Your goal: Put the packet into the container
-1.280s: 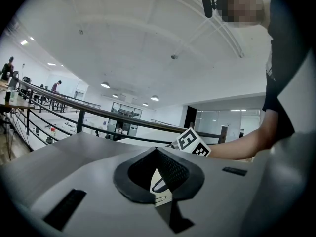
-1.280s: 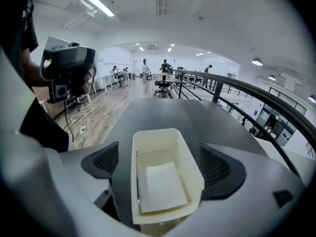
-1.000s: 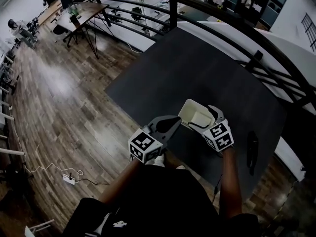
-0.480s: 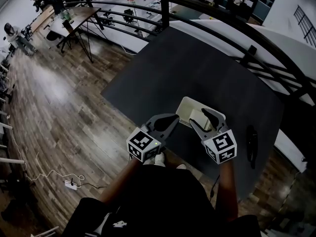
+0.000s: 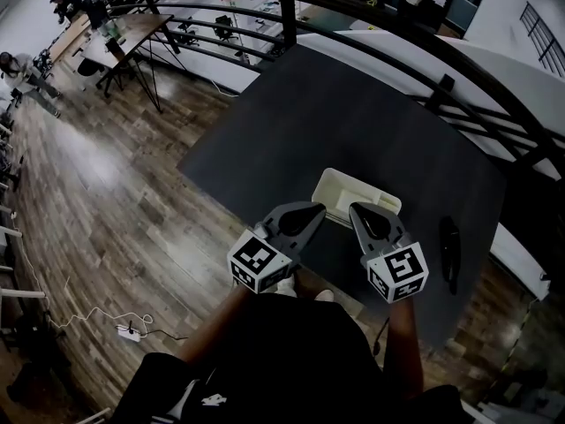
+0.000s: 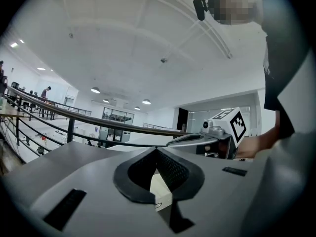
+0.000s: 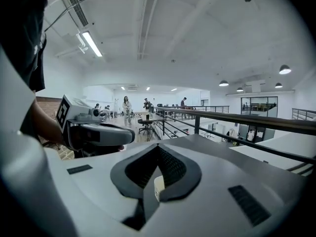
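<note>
- The right tool [image 5: 357,208] has been lifted out of the container [image 5: 331,184], and its jaws have just been closing; they are now seen pressed together with nothing held
- The packet is gripped by neither tool; it is judged to lie in the container just ahead of and below the right tool's tip, so the task seems done
- The left tool [image 5: 318,210] is held shut and empty just beside the right one, over the dark surface [image 5: 353,113]
- The container is shown whole only in the head view; in the gripper views only a pale sliver is seen under the jaws
</note>
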A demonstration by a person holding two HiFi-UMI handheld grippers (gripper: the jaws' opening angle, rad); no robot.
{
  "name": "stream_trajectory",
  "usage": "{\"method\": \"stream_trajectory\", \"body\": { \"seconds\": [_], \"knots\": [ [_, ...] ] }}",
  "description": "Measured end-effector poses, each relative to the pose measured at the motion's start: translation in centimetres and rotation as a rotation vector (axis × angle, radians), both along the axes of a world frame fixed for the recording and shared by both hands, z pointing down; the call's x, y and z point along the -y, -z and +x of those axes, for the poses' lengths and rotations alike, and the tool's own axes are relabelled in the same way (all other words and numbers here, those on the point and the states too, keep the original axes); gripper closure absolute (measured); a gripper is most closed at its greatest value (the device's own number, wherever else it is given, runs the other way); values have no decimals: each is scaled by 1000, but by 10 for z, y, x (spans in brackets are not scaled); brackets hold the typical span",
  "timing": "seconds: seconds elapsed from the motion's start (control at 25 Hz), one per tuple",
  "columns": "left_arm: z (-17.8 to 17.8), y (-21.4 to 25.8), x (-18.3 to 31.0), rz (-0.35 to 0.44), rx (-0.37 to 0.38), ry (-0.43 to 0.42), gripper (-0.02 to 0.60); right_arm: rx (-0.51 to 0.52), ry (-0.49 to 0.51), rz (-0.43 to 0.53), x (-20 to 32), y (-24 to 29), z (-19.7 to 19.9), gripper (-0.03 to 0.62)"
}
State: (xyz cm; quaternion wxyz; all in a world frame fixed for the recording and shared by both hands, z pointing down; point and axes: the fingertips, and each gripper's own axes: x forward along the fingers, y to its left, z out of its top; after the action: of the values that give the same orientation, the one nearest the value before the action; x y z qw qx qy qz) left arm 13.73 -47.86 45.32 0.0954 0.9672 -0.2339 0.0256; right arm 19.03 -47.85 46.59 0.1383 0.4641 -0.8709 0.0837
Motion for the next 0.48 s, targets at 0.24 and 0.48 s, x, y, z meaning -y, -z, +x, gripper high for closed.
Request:
{"method": "stream_trajectory", "body": {
  "seconds": [0.24, 0.48],
  "knots": [
    [4, 8, -6, 23, -2, -21, 577, 31, 1, 29, -8, 5, -3, 591],
    [6, 7, -6, 1, -21, -25, 577, 13, 14, 84, -15, 8, -5, 591]
  ]
}}
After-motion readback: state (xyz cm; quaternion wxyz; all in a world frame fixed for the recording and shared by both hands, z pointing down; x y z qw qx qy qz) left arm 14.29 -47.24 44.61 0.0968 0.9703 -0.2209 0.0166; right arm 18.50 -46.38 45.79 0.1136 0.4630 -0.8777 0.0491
